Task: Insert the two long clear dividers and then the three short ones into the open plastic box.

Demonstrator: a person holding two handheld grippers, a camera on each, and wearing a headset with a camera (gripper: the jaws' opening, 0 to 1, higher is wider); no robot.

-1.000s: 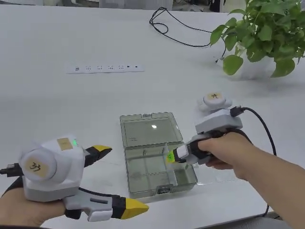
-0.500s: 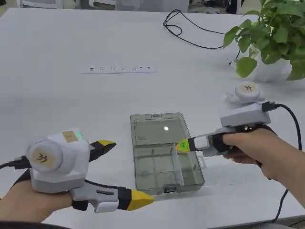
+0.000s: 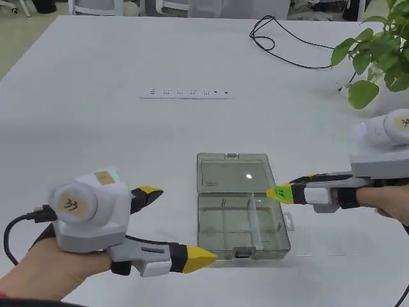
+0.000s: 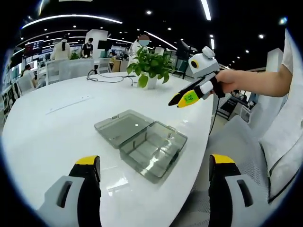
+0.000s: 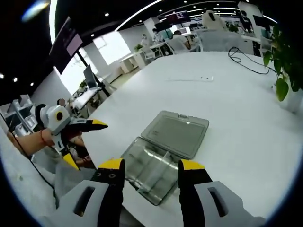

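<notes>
The open clear plastic box (image 3: 220, 220) lies in mid-table, its lid (image 3: 233, 173) folded flat behind the base. One clear divider (image 3: 255, 220) stands in the base, right of centre, running front to back. My right gripper (image 3: 284, 187) hovers at the box's right edge, open with nothing between its fingers. In the right gripper view the box (image 5: 165, 142) sits beyond the jaws of the right gripper (image 5: 150, 172). My left gripper (image 3: 174, 225) is wide open to the left of the box, also holding nothing. The left gripper (image 4: 154, 163) points at the box (image 4: 142, 137) in its own view.
A white power strip (image 3: 187, 93) lies farther back on the white table. A potted plant (image 3: 377, 57) stands at the back right, with a black cable (image 3: 287, 48) looping behind it. A cable trails from the left gripper near the front table edge.
My right gripper has drawn back out of the box base, to the right and upward, leaving a divider standing inside. The left gripper stays open beside the box. The head camera has shifted.
</notes>
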